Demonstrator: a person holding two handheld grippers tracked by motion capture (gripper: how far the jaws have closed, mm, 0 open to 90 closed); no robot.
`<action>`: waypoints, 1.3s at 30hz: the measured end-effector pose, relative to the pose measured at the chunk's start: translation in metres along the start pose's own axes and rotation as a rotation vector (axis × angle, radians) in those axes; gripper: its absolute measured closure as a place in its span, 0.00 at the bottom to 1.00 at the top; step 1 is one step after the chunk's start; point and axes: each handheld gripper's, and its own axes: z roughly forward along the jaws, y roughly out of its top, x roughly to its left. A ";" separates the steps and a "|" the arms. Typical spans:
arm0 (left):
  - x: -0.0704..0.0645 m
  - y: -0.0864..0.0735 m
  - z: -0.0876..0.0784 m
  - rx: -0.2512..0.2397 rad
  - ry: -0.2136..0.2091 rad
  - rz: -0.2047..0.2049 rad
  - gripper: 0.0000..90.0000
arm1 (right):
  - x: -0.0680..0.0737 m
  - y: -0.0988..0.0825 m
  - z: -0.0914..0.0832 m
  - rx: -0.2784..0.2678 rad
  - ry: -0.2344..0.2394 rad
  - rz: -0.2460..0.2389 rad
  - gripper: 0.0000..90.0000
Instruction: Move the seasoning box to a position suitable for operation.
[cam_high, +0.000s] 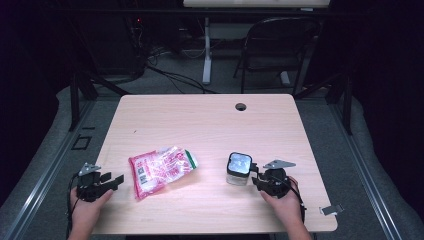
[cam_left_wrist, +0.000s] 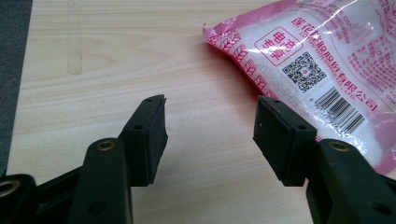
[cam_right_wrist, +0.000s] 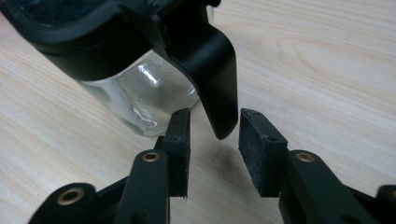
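At the near edge of the worktop (cam_high: 210, 125), two hand-held tools are seen. The left tool (cam_high: 118, 179) is held at the near left corner, its jaws set wide with nothing but bare wood between them. It is aimed rightward toward the pink bag (cam_high: 161, 170), which lies just beside it, not touched. In the left gripper view the left tool (cam_left_wrist: 210, 135) has the pink bag (cam_left_wrist: 327, 70) just beyond its right-hand jaw.

The right tool (cam_high: 255, 181) is held at the near right, pointed leftward at the glass jar (cam_high: 238, 169). In the right gripper view the right tool (cam_right_wrist: 214, 144) is partly closed, jaws narrow, with the tip of the jar lid's black clasp (cam_right_wrist: 219, 93) standing at the gap between the pads; whether the pads press on it cannot be told. The glass jar (cam_right_wrist: 149, 100) is clear-walled with a black lid and stands upright on the worktop, its axis vertical, the clasp side facing the right tool.

The pink bag lies flat, its long axis running from near left to far right, the green-edged end pointing far right. Red Chinese print is carried on it, along with a QR code and a barcode; the characters are too small to be read with certainty. White grains show through the clear parts.

Farther off, a round cable hole (cam_high: 241, 106) is set near the far edge. Beyond the worktop a folding chair (cam_high: 280, 45) stands on the floor.
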 end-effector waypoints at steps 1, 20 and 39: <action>0.000 0.000 0.000 0.000 0.000 0.000 0.49 | 0.000 0.000 0.000 0.000 0.000 0.000 0.73; 0.001 -0.001 -0.001 0.005 0.004 0.001 0.49 | 0.006 0.004 0.003 0.027 -0.088 -0.122 0.86; 0.002 -0.001 -0.002 -0.005 0.004 -0.007 0.49 | 0.012 0.003 0.002 0.036 -0.057 -0.180 0.86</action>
